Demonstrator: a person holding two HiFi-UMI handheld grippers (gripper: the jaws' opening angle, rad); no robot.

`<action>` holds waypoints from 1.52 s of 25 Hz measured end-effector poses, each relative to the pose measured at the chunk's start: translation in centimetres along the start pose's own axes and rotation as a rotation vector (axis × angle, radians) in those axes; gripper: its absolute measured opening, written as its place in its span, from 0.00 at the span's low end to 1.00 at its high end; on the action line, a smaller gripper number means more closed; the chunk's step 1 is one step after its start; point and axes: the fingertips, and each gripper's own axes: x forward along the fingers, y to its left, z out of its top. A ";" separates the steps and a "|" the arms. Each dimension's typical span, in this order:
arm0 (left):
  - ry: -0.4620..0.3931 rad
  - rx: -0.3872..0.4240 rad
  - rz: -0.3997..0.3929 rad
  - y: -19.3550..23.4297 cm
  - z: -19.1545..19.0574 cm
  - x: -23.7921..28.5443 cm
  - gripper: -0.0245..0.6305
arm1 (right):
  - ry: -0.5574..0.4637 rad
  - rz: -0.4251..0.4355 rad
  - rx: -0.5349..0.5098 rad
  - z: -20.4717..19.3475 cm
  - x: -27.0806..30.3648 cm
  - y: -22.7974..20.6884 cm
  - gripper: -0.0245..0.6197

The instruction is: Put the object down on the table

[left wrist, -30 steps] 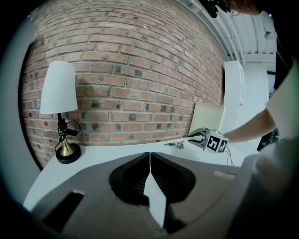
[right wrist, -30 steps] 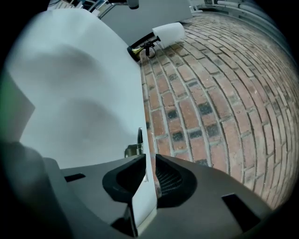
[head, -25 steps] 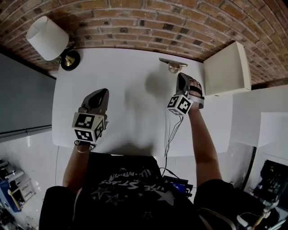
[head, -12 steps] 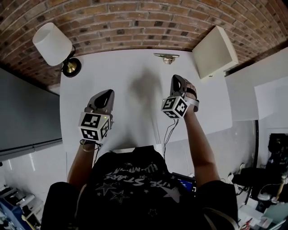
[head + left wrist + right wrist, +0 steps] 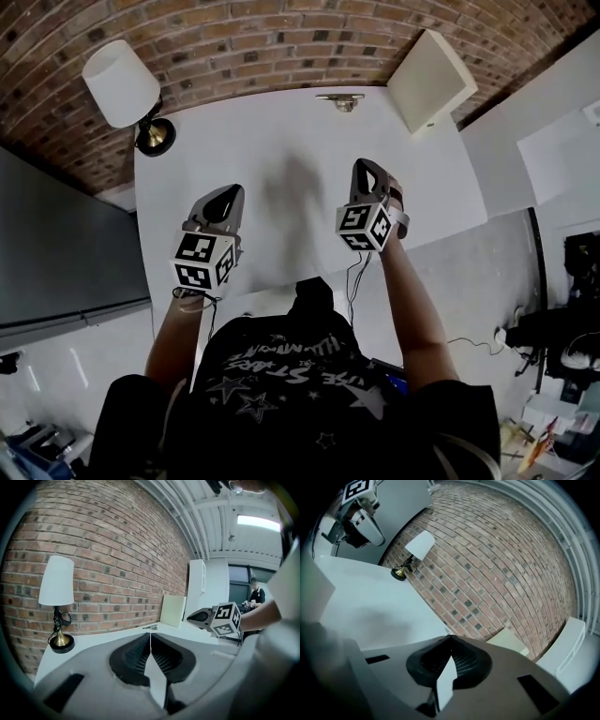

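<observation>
R tongs [image 5: 366,167] backed off metal piece [image 5: 341,100]; it & L tongs [image 5: 228,193] pressed together.

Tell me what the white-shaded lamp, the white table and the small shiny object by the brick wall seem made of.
White-shaded lamp: matte shade, fabric or paper; round base gleams gold, likely polished brass. White table: smooth, even surface, perhaps laminate or painted board. Small shiny object: silvery glints suggest metal; too small to confirm.

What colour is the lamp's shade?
White; the lampshade shows best in the left gripper view.
</observation>
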 end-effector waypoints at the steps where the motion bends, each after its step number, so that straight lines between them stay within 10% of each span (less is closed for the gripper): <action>1: -0.002 0.002 -0.009 -0.1 -0.2 -0.6 0.07 | 0.006 -0.006 0.015 0.0 -0.8 0.4 0.04; 21: -0.001 0.017 -0.196 -2.6 -5.4 -15.6 0.07 | 0.134 -0.149 0.250 1.9 -18.7 9.4 0.04; 38: 0.023 0.025 -0.223 -9.8 -6.8 -16.5 0.07 | 0.088 -0.139 0.355 -0.9 -25.0 9.5 0.04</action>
